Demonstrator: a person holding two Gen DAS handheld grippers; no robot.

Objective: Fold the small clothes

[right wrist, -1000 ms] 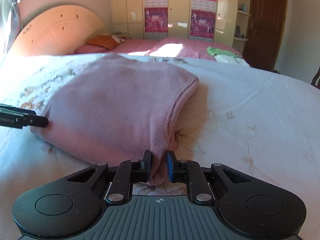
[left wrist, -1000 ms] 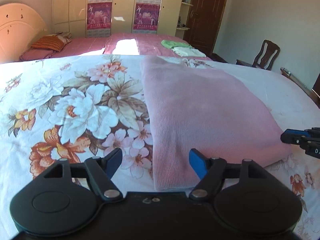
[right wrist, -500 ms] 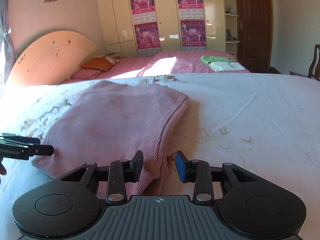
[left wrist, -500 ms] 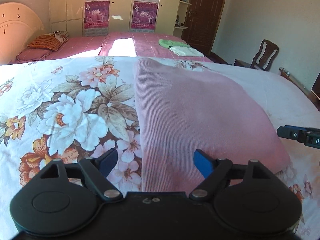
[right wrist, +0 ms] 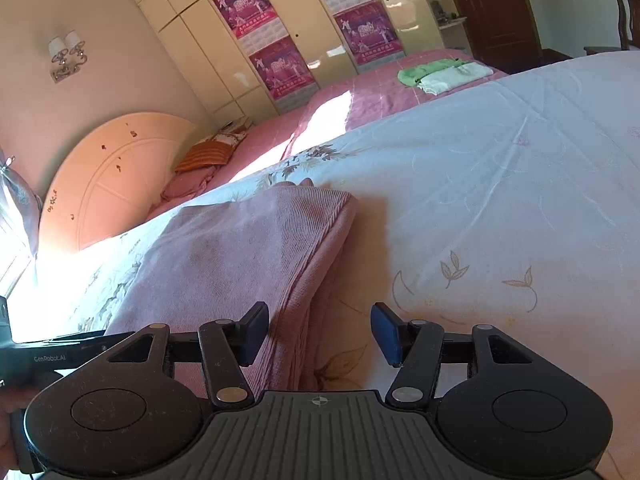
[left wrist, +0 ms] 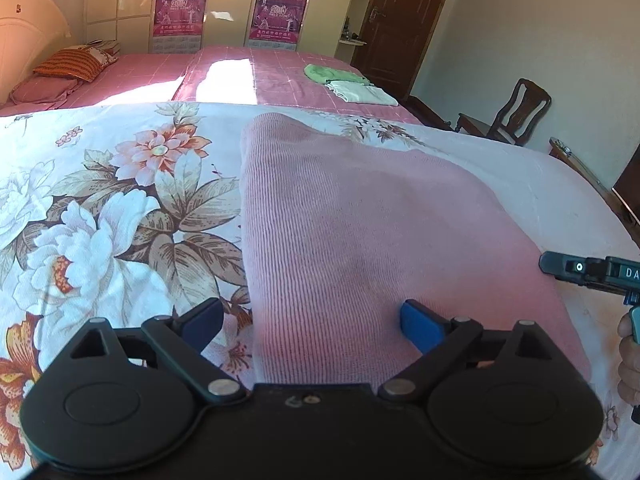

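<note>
A folded pink knit garment point(left wrist: 372, 232) lies flat on the floral bedspread point(left wrist: 100, 208). My left gripper point(left wrist: 312, 320) is open and empty, its blue fingertips spread over the garment's near left edge. My right gripper point(right wrist: 318, 330) is open and empty, tilted, with the garment's right folded edge point(right wrist: 304, 280) lying between its fingers. The garment shows in the right wrist view point(right wrist: 224, 256). The right gripper's tip shows at the right of the left wrist view point(left wrist: 576, 270). The left gripper's body shows at the left of the right wrist view point(right wrist: 48, 356).
Behind is a second bed with a pink cover point(left wrist: 248, 76) holding folded green and white clothes point(left wrist: 348, 82) and a striped pillow point(left wrist: 70, 66). A wooden chair point(left wrist: 516, 114) and a dark door point(left wrist: 400, 20) stand at right. Wardrobes with posters point(right wrist: 280, 40) line the back wall.
My right gripper has let go of the garment's edge, opened wide and tilted. The left gripper has opened wider and shifted slightly right over the garment.
</note>
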